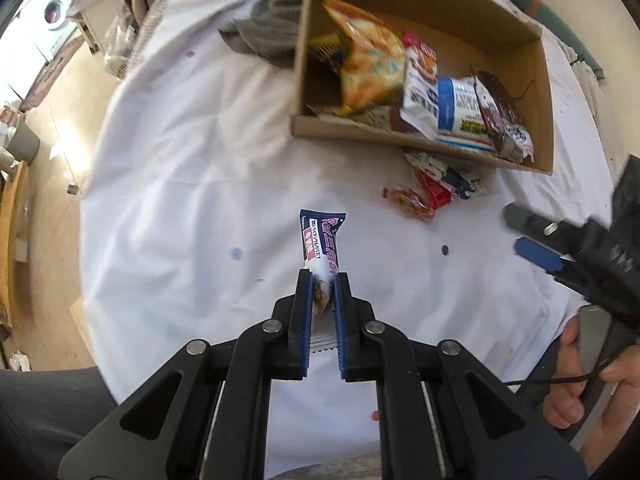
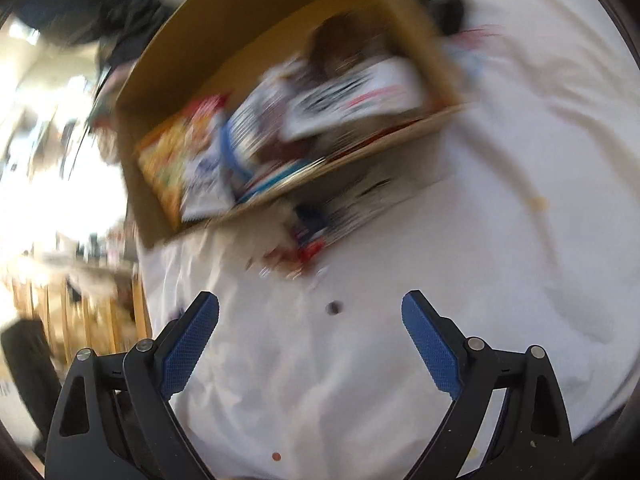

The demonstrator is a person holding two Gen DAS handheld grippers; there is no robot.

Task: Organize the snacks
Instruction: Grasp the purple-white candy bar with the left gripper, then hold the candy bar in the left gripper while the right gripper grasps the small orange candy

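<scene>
- Holding a purple snack bar [image 1: 323, 245] in my left gripper [image 1: 322, 280], I read this as the carry step: the jaws are clamped on the wrapper's near end and the rest of it sticks out ahead, over the white tablecloth [image 1: 180, 168] and short of the cardboard box [image 1: 546, 92].
- The box lies beyond the bar and already holds several packets; a few loose wrappers [image 1: 434, 188] rest on the cloth just outside the box's near wall.
- My right gripper [image 2: 310, 306] is empty, jaws standing wide apart, pointed at the cloth on the near side of the box; its view is heavily blurred.
- Next, I judge, the bar must travel forward over the box's near wall and be let go inside, high enough to clear that rim.
- The right gripper looks well placed for the loose wrappers.
</scene>
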